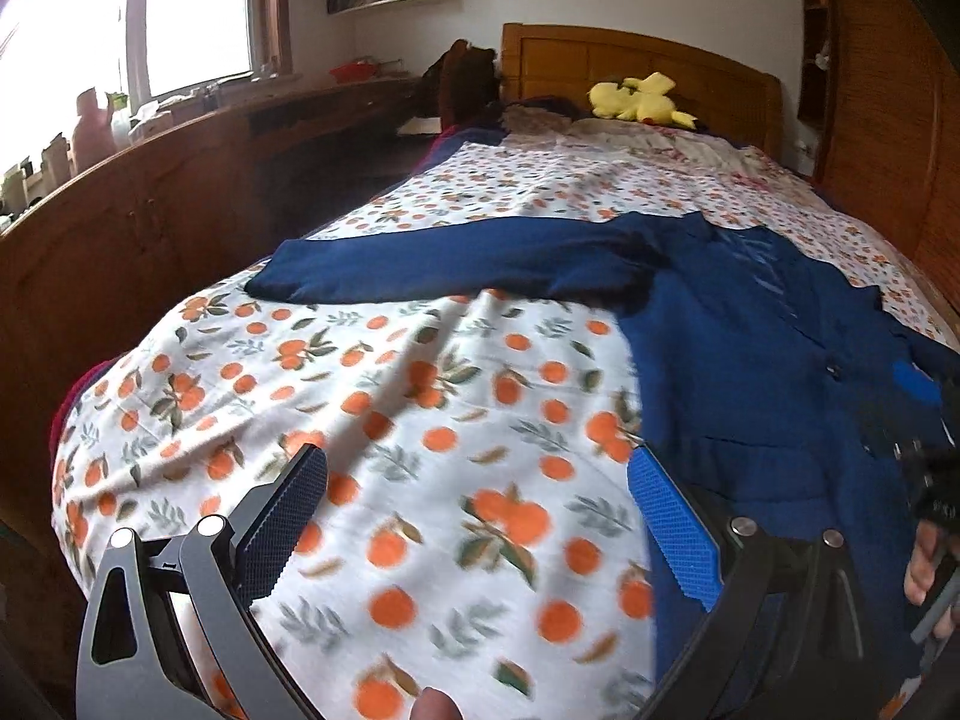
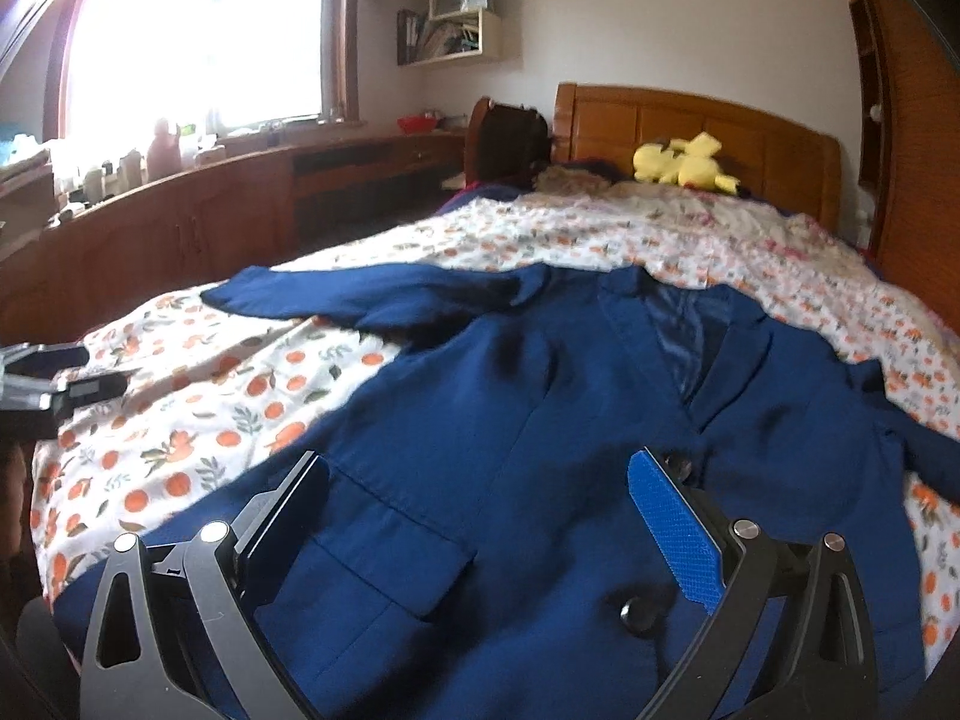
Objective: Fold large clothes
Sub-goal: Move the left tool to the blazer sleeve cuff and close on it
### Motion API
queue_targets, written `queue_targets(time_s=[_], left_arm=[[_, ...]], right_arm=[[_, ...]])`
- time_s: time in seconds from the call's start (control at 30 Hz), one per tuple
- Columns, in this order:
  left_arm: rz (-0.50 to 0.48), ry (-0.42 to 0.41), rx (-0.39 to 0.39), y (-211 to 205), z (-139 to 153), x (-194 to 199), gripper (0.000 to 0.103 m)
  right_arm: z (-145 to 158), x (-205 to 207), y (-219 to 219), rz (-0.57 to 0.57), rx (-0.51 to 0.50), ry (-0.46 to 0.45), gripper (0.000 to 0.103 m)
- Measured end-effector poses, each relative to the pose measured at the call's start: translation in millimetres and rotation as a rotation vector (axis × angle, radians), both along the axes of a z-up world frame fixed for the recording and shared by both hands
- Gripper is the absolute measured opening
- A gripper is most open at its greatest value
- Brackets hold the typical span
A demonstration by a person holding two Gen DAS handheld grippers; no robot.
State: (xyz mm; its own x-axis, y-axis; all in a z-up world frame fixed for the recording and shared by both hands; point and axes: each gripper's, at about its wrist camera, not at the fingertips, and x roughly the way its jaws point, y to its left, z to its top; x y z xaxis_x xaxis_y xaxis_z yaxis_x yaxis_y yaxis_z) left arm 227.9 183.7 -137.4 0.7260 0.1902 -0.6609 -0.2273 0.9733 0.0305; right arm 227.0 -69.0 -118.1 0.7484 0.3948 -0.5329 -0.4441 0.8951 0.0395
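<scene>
A dark blue jacket (image 2: 540, 420) lies face up on the bed, collar toward the headboard, with one sleeve (image 2: 372, 294) stretched out to the left. In the left wrist view the jacket (image 1: 750, 360) lies at the right and its sleeve (image 1: 468, 264) crosses the middle. My left gripper (image 1: 480, 474) is open and empty above the orange-print sheet, left of the jacket's hem. My right gripper (image 2: 480, 474) is open and empty over the jacket's lower front, near a pocket flap (image 2: 390, 534) and a button (image 2: 636, 609). The right gripper also shows at the right edge of the left wrist view (image 1: 924, 450).
The bed has a white sheet with orange fruit print (image 1: 360, 420) and a wooden headboard (image 2: 690, 120). A yellow plush toy (image 2: 684, 165) lies by the pillows. A wooden cabinet with bottles (image 2: 180, 204) runs along the window at the left. A wooden wardrobe (image 2: 918, 150) stands at the right.
</scene>
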Motion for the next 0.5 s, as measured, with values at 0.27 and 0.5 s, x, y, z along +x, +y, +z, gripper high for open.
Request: queue_targets(time_s=[0.27, 0.5], left_arm=[[-0.024, 0.018, -0.044, 39.5, -1.0, 55.1, 0.101], [-0.076, 0.056, -0.056, 63.0, -18.4, 117.3, 0.092]], right_arm=[[-9.3, 2.0, 3.8, 0.005, -0.008, 0.017, 0.097], [-14.8, 1.0, 8.4, 0.007, -0.032, 0.012, 0.097]])
